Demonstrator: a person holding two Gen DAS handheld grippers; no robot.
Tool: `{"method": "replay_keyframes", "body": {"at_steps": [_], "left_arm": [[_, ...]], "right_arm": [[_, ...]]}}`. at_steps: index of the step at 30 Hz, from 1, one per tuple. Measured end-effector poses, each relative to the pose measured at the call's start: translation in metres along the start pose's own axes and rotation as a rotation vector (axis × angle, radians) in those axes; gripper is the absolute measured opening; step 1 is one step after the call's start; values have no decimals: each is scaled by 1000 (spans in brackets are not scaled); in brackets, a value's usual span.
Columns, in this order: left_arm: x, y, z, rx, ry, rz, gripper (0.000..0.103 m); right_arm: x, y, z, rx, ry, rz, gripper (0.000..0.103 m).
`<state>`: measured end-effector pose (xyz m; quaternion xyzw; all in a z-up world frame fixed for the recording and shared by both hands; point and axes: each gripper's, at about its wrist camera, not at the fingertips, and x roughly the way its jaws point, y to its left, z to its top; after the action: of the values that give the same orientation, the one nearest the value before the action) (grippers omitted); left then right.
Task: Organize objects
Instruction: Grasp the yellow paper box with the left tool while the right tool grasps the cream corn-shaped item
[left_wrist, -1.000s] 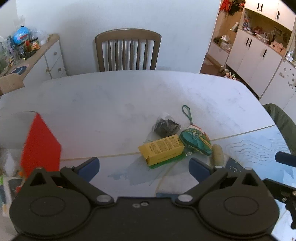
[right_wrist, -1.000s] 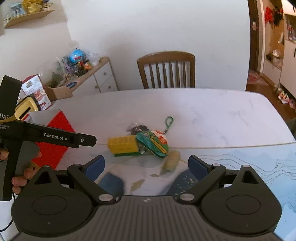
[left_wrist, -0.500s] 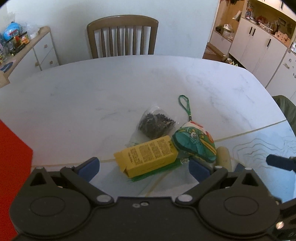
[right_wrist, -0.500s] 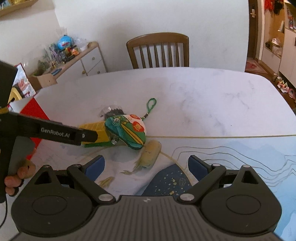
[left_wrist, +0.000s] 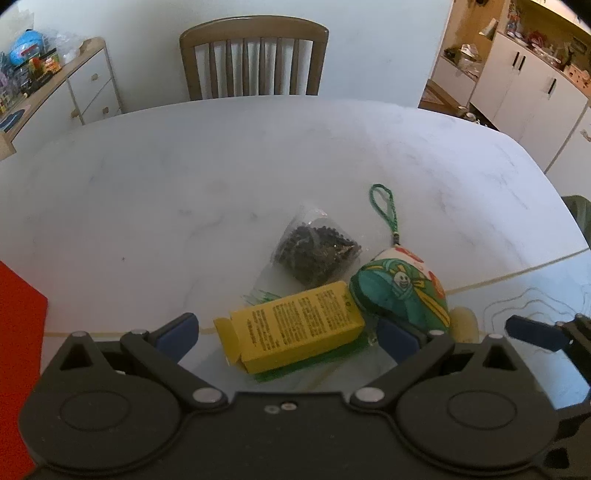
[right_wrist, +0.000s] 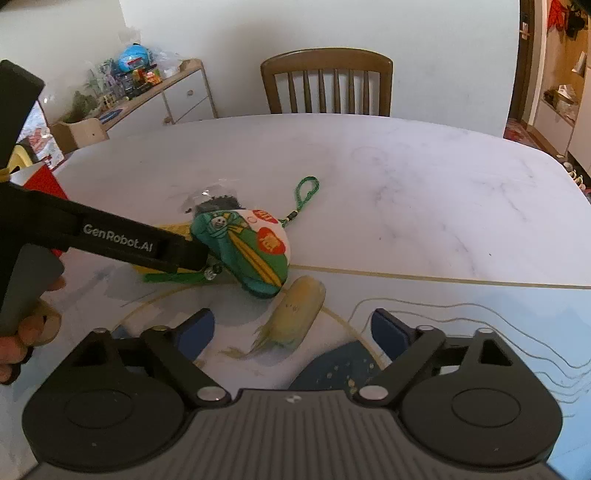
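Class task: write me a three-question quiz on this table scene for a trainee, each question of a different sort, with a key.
1. True or false: the yellow carton lies on its side between the open fingers of the left claw.
2. Which thing lies nearest ahead of the right claw?
A. the bag of dark seeds
B. the pale corn-shaped toy
C. the wooden chair
3. Fill in: the green braided loop hangs from the painted fabric ____.

Key: 1 true; 2 B; 3 pouch.
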<state>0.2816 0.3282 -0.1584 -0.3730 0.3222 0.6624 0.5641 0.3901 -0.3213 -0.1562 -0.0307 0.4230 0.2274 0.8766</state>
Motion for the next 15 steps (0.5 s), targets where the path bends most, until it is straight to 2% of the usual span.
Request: {"method": "replay_keyframes", "body": {"at_steps": [5, 11, 12, 15], "left_arm": [[3, 3, -2, -16, -2, -1, 101], [4, 5, -5, -30, 4, -3, 87], [4, 5, -5, -31, 4, -2, 82], [5, 4, -7, -31, 6, -7, 76]], "right_arm": [[9, 1, 1, 10, 10, -1, 74], [14, 1, 3, 32, 6, -6, 59], [14, 1, 4, 37, 5, -6, 54], [15, 2, 5, 47, 9, -15, 41]]}}
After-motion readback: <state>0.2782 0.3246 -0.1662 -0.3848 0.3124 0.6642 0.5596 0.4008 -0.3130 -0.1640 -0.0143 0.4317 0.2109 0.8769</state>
